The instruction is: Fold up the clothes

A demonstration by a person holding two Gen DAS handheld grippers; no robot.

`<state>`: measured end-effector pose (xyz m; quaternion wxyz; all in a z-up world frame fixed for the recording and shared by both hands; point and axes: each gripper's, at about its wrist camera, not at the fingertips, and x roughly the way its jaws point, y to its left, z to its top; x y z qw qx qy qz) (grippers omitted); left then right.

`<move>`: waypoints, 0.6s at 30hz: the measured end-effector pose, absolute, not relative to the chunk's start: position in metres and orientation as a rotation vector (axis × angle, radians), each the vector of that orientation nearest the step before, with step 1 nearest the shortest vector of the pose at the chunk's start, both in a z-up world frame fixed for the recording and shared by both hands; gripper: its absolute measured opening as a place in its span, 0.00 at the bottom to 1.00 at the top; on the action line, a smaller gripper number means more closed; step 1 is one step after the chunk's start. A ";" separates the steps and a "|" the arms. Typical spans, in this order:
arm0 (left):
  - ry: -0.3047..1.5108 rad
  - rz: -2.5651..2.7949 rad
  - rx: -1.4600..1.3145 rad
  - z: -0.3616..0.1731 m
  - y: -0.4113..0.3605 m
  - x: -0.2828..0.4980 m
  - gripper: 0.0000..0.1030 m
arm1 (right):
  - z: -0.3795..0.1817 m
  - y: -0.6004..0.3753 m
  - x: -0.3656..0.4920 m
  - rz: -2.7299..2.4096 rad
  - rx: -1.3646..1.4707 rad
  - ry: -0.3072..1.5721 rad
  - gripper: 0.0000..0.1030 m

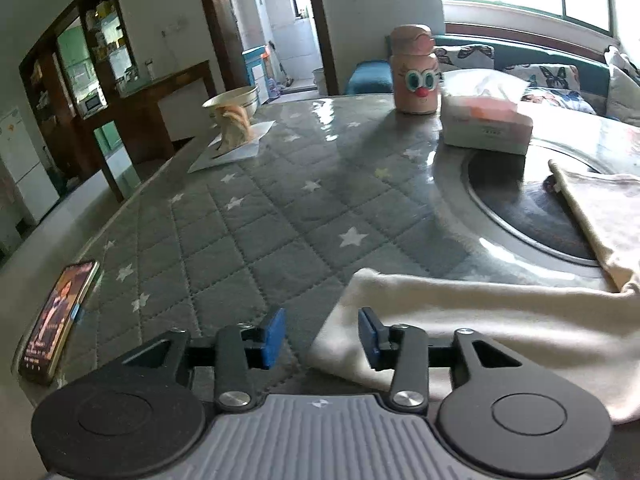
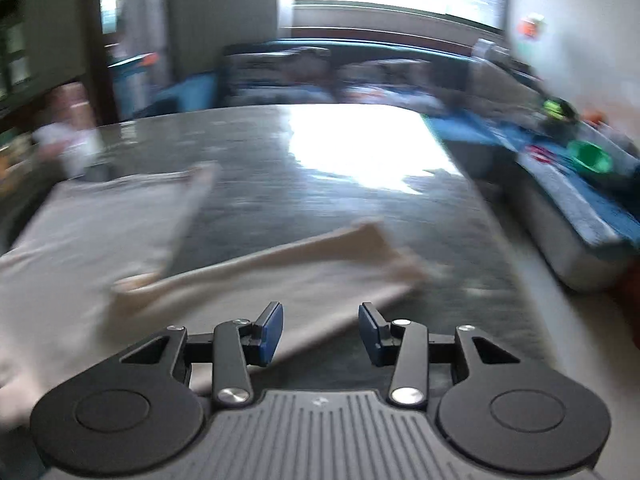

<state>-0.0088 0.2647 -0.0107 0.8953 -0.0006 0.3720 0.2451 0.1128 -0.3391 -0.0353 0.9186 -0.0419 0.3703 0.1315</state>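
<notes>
A cream garment lies spread on the table, one sleeve end reaching toward the left. My left gripper is open and empty, hovering just over the sleeve's left edge. In the blurred right wrist view the same garment lies flat with a sleeve stretching right. My right gripper is open and empty above the sleeve's lower edge.
A grey star-quilted cloth under glass covers the table. A phone lies at the left edge. A bowl, a pink face bottle and a tissue box stand at the back. A round glass turntable sits centre right.
</notes>
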 end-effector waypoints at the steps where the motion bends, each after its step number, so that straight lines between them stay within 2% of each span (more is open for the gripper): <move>1: 0.766 0.499 -0.002 -0.008 0.261 -0.008 0.54 | -0.038 -0.347 0.121 0.231 -0.074 0.761 0.41; 5: 0.750 0.432 -0.001 0.000 0.241 -0.001 0.58 | -0.051 -0.361 0.142 0.136 -0.030 0.766 0.40; 14: 0.705 0.204 -0.005 0.013 0.175 0.020 0.85 | -0.061 -0.375 0.154 0.095 0.044 0.744 0.37; 17: 0.697 0.120 -0.014 0.015 0.150 0.027 0.93 | -0.059 -0.372 0.154 0.095 0.038 0.741 0.24; 18: 0.693 0.101 -0.018 0.015 0.143 0.029 0.95 | -0.058 -0.372 0.153 0.094 0.037 0.739 0.14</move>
